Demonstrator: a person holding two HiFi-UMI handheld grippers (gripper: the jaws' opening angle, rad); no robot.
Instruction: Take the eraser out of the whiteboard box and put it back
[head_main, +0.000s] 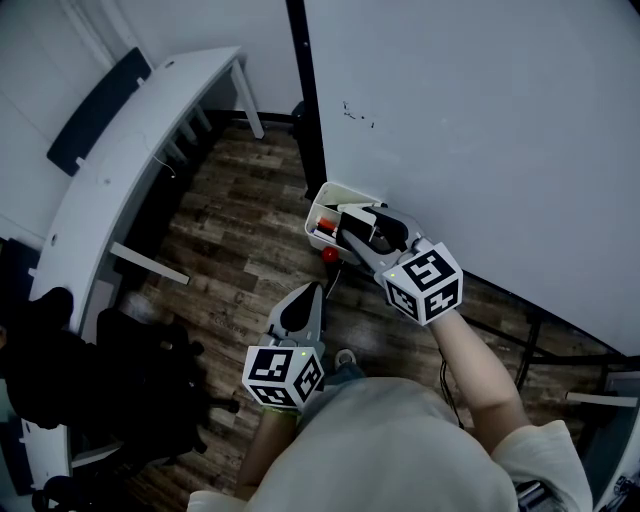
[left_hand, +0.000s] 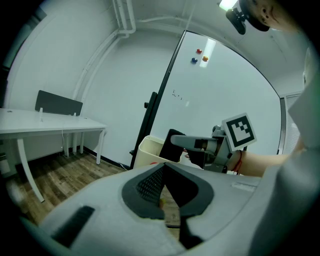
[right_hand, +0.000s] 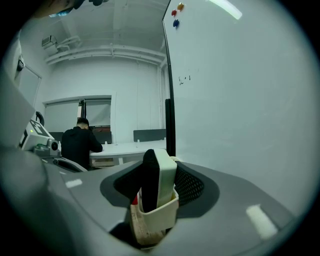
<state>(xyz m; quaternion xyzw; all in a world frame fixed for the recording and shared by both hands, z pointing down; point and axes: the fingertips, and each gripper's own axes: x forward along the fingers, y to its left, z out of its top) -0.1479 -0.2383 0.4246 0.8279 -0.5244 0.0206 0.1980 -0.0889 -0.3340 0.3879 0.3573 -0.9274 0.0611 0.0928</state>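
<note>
The white whiteboard box (head_main: 322, 203) hangs at the board's lower left edge. The eraser (head_main: 372, 232), black felt on a white body, stands upright in it and sticks out above the rim. My right gripper (head_main: 347, 226) reaches over the box and is shut on the eraser (right_hand: 150, 175), one pad on the felt side and one on the white side. From the left gripper view the eraser (left_hand: 172, 145) rises from the box (left_hand: 145, 150) under the right gripper's finger. My left gripper (head_main: 316, 290) hangs lower and nearer to me, apart from the box, shut and holding nothing.
The whiteboard (head_main: 480, 120) fills the right, with a black stand post (head_main: 305, 100) at its edge. A red round thing (head_main: 329, 255) sits just under the box. A long white desk (head_main: 130, 160) runs along the left, with dark chairs (head_main: 130, 390). A person in black (right_hand: 80, 145) sits far behind.
</note>
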